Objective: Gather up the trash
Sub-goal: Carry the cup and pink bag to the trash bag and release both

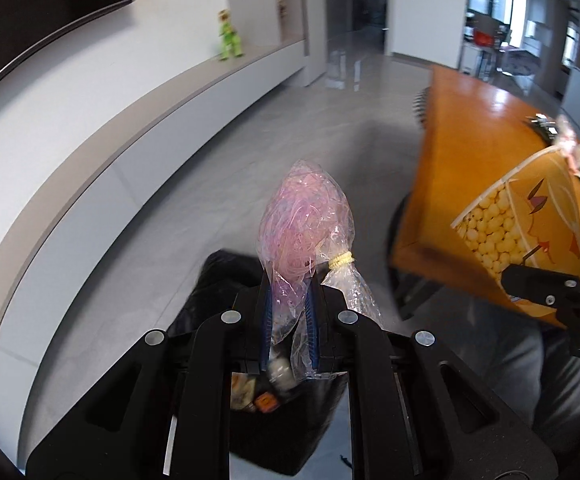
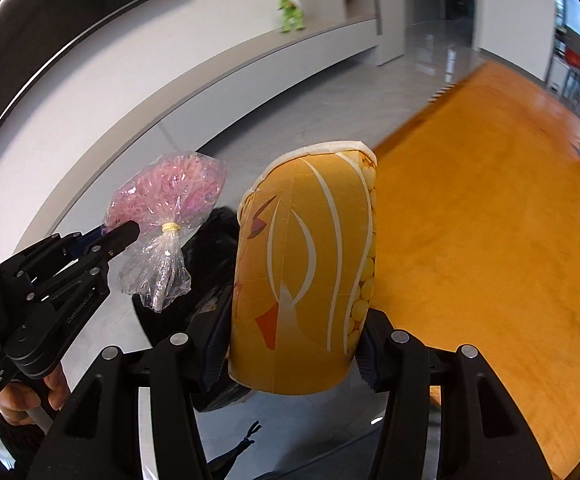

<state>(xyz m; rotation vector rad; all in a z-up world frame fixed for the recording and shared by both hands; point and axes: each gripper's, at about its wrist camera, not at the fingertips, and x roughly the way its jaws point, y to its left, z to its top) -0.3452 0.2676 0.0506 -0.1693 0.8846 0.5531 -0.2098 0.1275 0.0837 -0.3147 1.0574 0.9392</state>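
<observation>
Left wrist view: our left tongs (image 1: 290,312) pinch the tied plastic bag (image 1: 306,220) above the black trash bag (image 1: 217,280); our right tongs (image 2: 294,356) clamp the popcorn bucket (image 2: 306,272) off the surface's (image 2: 490,240) edge, ready for dropping.

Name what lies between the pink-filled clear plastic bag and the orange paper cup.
A black bin bag shows in the gap below them, in the right wrist view.
</observation>
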